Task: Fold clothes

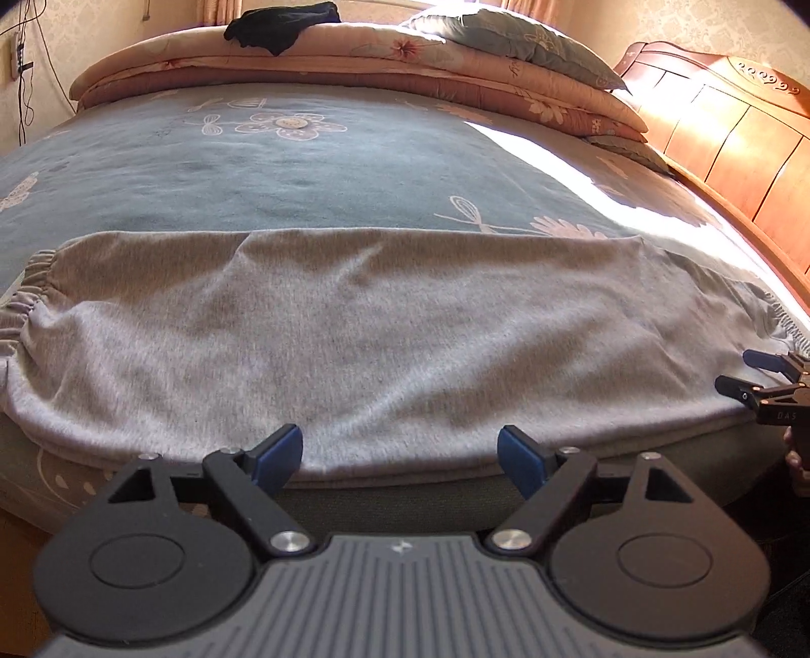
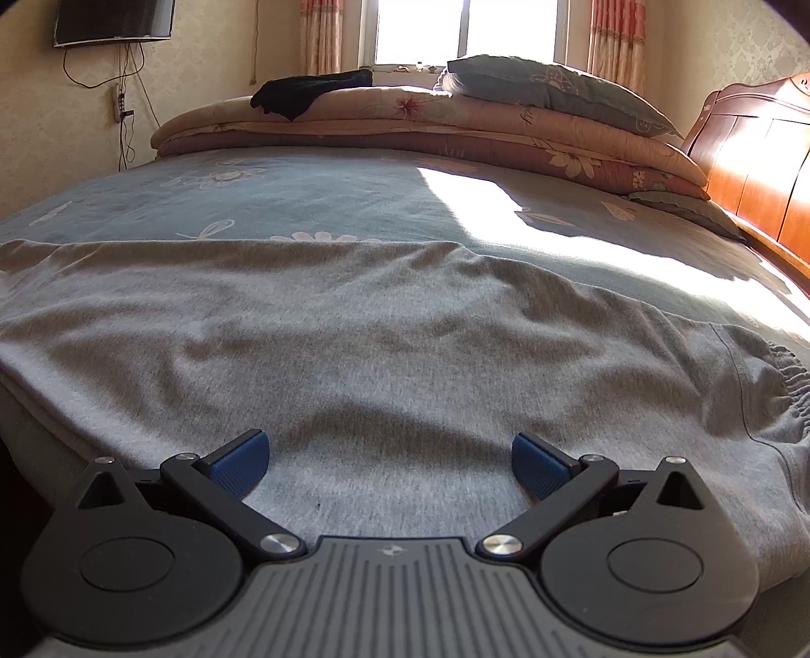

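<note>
The left gripper (image 1: 400,455) sits at the near edge of the bed, jaws spread wide, blue pads (image 1: 276,458) clear of any cloth and holding nothing. The right gripper (image 2: 390,463) hovers low over the garment, jaws equally wide, nothing gripped between them. In the left wrist view the right gripper (image 1: 744,377) also appears at the far right edge, beside the garment's elastic end.

Work surface: a bed covered by a blue-grey sheet (image 1: 304,167) printed with pale flower and dragonfly motifs. A strong patch of sunlight (image 2: 531,212) falls across the sheet toward the headboard side.

Task item: grey knit trousers (image 1: 385,329) lie flat across the near edge of the bed, running side to side. The near hem follows the mattress edge. The cloth is doubled into one long band with shallow wrinkles. Gathered elastic shows at the left end (image 1: 25,298) in the left wrist view and at the right end (image 2: 790,384) in the right wrist view.

Beyond the sheet: a stack of folded floral quilts (image 2: 455,126) lies along the far side. On top rest a blue-grey pillow (image 2: 557,91) and a dark garment (image 2: 309,93). A wooden headboard (image 1: 734,136) stands at the right.

Room: patterned wallpaper, a window (image 2: 460,30) with patterned curtains, a wall-mounted screen (image 2: 114,20) at upper left with cables hanging below it.
</note>
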The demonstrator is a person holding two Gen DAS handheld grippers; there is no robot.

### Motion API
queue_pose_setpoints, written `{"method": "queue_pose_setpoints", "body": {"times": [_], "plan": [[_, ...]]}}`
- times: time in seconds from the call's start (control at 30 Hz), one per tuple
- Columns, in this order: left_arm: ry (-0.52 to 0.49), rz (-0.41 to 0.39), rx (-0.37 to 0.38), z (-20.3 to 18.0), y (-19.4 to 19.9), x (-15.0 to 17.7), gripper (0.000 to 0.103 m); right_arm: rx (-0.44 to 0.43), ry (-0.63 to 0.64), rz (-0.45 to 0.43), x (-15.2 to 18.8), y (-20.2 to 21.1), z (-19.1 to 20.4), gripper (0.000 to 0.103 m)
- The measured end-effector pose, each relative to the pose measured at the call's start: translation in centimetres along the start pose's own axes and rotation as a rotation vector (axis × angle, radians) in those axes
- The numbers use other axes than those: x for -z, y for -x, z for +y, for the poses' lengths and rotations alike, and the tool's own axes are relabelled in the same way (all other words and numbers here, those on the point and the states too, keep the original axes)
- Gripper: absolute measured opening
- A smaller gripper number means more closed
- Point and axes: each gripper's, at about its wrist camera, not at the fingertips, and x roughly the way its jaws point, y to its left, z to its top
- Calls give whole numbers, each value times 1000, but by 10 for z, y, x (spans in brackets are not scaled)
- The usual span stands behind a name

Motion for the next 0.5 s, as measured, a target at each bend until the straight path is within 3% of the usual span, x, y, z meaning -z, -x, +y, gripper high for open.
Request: {"method": "queue_pose_setpoints", "body": {"times": [0.13,0.3,0.5], "plan": [[-81,-58,94,-31,-7,-18,91,-15,-16,0,-1,7,-2,103],[-179,-49,180,-69,-52,-27,91,-30,-41,-15,-5,19,-6,103],[-113,17,239,-69,-67,-8,93,-21,-67,0,-4,18,-14,103]]}}
